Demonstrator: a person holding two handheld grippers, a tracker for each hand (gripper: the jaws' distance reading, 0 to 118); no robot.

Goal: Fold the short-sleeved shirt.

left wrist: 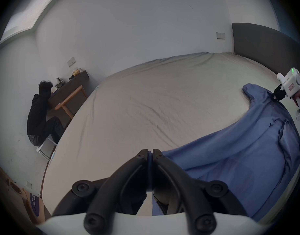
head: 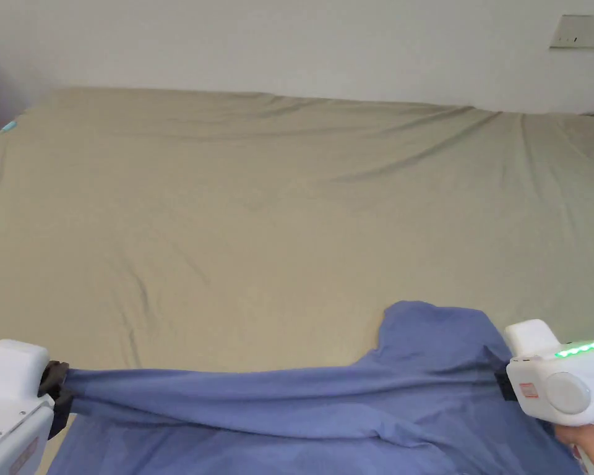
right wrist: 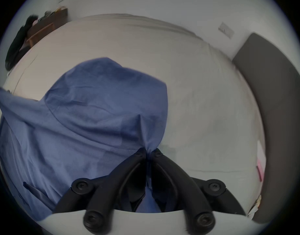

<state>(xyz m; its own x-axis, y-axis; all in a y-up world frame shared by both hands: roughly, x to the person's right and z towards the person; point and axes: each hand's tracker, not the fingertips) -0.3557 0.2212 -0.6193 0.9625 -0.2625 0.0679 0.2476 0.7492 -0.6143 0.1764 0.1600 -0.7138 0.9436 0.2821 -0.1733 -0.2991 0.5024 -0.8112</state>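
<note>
A blue short-sleeved shirt (head: 302, 408) lies at the near edge of the bed, stretched taut between both grippers. My left gripper (head: 57, 386) at the bottom left is shut on the shirt's left end; a thin blue edge sits pinched between its black jaws (left wrist: 150, 155). My right gripper (head: 505, 377) at the bottom right is shut on a bunched fold of the shirt (right wrist: 98, 113), with cloth gathered at its tips (right wrist: 148, 151). One sleeve (head: 426, 328) spreads out toward the middle of the bed. The right gripper (left wrist: 278, 94) also appears in the left gripper view, at the shirt's far end.
The bed has a wide tan sheet (head: 277, 210) with shallow wrinkles, against a white wall. A dark headboard (left wrist: 264, 45) stands at the right. A person in black (left wrist: 39, 113) sits at a wooden desk (left wrist: 69, 89) beyond the bed's far left corner.
</note>
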